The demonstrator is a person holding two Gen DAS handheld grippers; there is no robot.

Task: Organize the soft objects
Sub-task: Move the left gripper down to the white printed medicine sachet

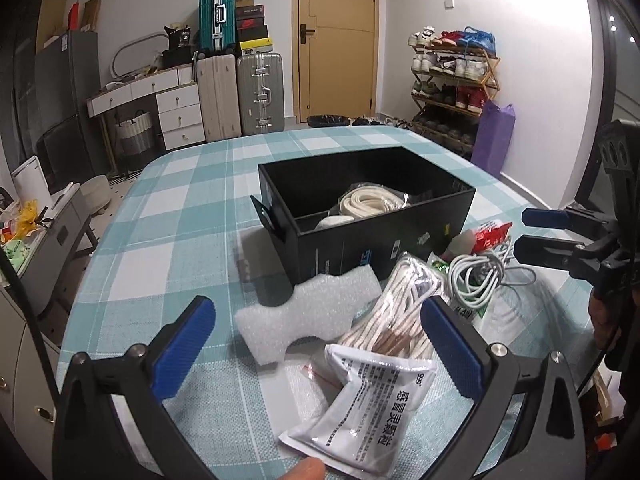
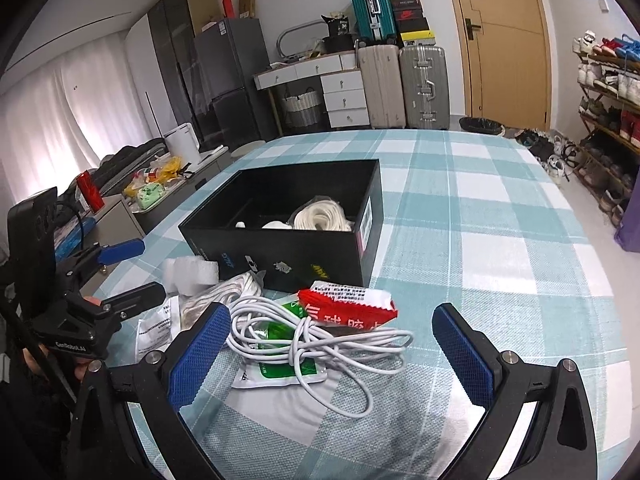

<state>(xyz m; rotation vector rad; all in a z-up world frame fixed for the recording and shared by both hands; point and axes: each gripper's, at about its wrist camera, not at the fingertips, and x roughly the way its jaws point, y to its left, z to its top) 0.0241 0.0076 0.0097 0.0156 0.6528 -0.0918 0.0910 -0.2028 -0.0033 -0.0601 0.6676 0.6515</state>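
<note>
- The worktop (image 2: pixel 500 216) wears a blue and white check cloth. The soft things lie in a pile at its near side, in front of the black box (image 1: pixel 384 240).
- The black box looks stiff and boxy, with its top open. A coil of white rope (image 1: pixel 370 202) already sits inside it. The rest of the pile probably has to go in too.
- The white foam piece (image 1: pixel 308 312) lies flat, touching the box. It looks very light and squashy. I would pinch it gently at its thin middle so it does not dent.
- The bagged rope (image 1: pixel 396 312) leans on the foam. Its clear bag may be slippery, so grab the fat middle and not a loose corner.
- The white cable (image 2: pixel 320 340) is a loose tangle on top of the green packet (image 2: pixel 280 364). It is bendy and its loops can dangle and snag. Take hold where many loops cross.
- The grey packet (image 1: pixel 360 404) lies nearest, partly on the bagged rope. It is flat, thin and smooth, so pinch an edge.
- The red packet (image 2: pixel 352 304) rests on the cable, near the box. It looks puffy, crinkly and light.
- The left tool (image 1: pixel 316 344) is spread wide and holds nothing. It hangs over the foam and the grey packet.
- The right tool (image 2: pixel 332 352) is spread wide too and holds nothing. The cable tangle lies between its jaws, not pinched.
</note>
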